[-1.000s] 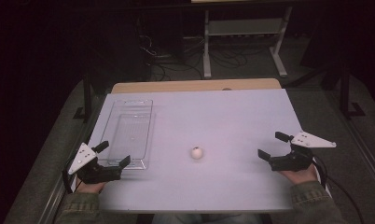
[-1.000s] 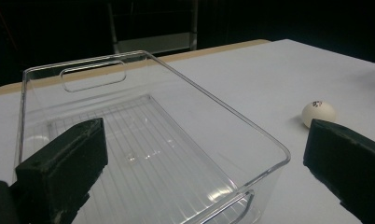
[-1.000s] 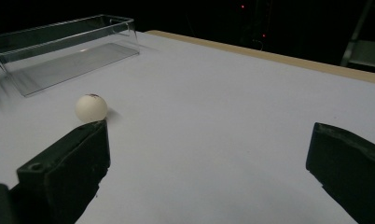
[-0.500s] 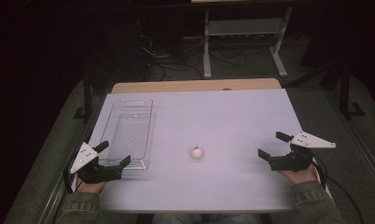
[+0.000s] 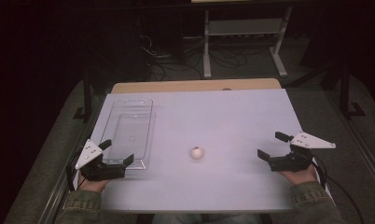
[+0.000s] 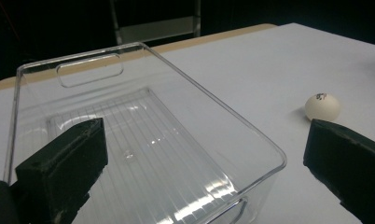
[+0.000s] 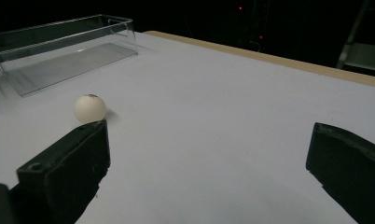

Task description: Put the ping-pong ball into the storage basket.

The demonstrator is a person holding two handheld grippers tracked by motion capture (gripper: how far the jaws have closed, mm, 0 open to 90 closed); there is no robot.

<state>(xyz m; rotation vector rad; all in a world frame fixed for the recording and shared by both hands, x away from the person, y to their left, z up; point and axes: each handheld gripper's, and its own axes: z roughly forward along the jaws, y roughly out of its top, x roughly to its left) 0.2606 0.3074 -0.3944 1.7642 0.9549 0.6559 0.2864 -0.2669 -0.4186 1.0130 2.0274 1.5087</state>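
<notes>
We see a white table [image 5: 232, 186] with 2 things on it: a clear plastic bin [image 5: 128, 133] at the left and a small white ball [image 5: 197, 152] near the middle, toward the near edge. The ball sits on bare tabletop, well apart from the bin, to its right. It carries a small dark mark on top, too small to read.

Our left gripper [image 5: 117, 152] sits at the near left corner, jaws spread wide, holding nothing. In the high view its jaws reach to the near end of the bin, 1 jaw at the left rim, the other at the near right corner; we cannot tell if they touch it. In the left gripper view the bin [image 6: 143, 140] lies between the 2 black jaws, empty, ribbed floor, handle slot in the far wall. The ball [image 6: 322, 106] shows just past the right jaw, on the table beside the bin.

Our right gripper [image 5: 271, 145] rests at the near right, jaws also released wide, empty, pointing left across the table. The ball is well apart from it. In the right gripper view the ball [image 7: 90, 108] sits just above the left jaw tip, farther off, with the bin [image 7: 59, 49] at the far left behind it.

Both hands hold the grippers low, sleeves at the near edge.
</notes>
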